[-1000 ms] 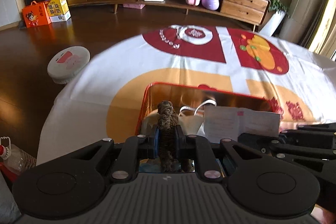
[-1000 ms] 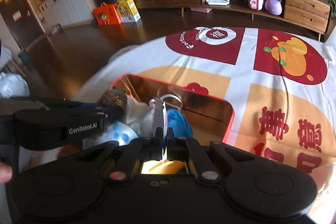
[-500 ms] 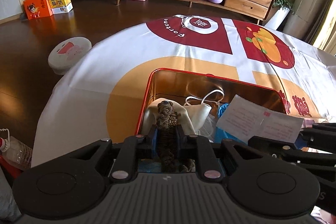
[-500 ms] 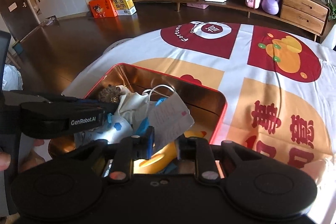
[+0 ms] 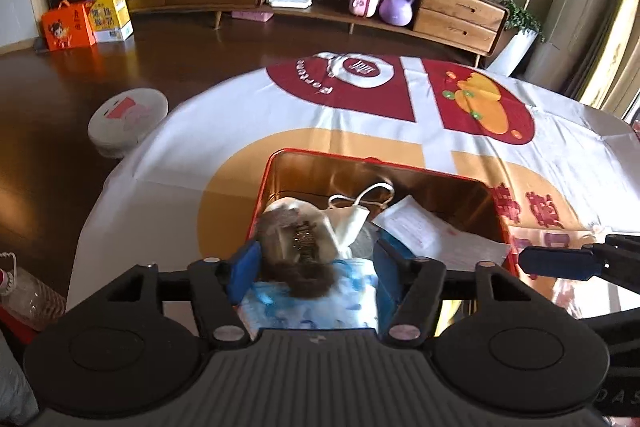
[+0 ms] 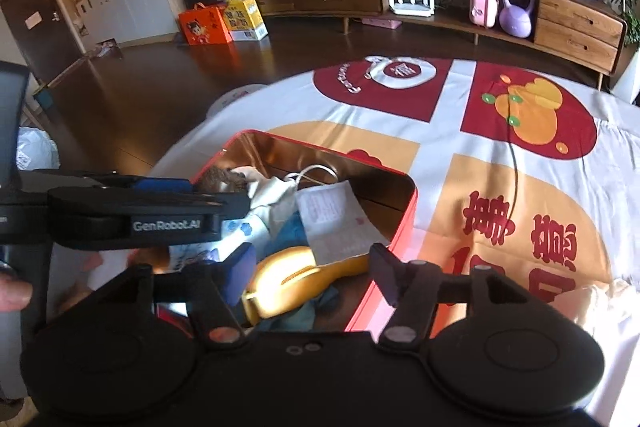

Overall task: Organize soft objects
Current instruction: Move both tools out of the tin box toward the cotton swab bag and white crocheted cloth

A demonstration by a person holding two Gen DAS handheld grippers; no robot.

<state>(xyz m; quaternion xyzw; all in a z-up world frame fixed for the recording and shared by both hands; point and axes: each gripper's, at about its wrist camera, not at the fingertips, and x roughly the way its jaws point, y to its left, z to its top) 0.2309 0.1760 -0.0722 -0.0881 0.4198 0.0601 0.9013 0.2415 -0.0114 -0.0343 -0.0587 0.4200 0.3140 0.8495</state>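
An open red tin (image 5: 360, 159) (image 6: 404, 187) with a gold inside sits on the tablecloth and holds soft items. My left gripper (image 5: 316, 261) hovers over its near left corner, jaws opening. A brown braided piece (image 5: 301, 251) lies blurred between the pads, and neither pad presses on it. Under it are a white face mask (image 5: 352, 217) and a blue-patterned cloth (image 5: 320, 307). My right gripper (image 6: 312, 269) is over the tin's near right side, jaws opening and nothing gripped. A white paper packet (image 6: 336, 223) lies beyond it on a yellow item (image 6: 296, 279).
The patterned tablecloth (image 5: 360, 107) covers a round table whose edge falls away at the left. On the dark floor sits a round robot vacuum (image 5: 128, 115); a long wooden cabinet (image 5: 460, 15) stands behind. A person's thumb (image 6: 12, 293) shows at the left.
Both grippers went from shut to open. The left let go of the brown braided piece and the right let go of the white packet, which now lies in the tin. Both hands rose slightly.
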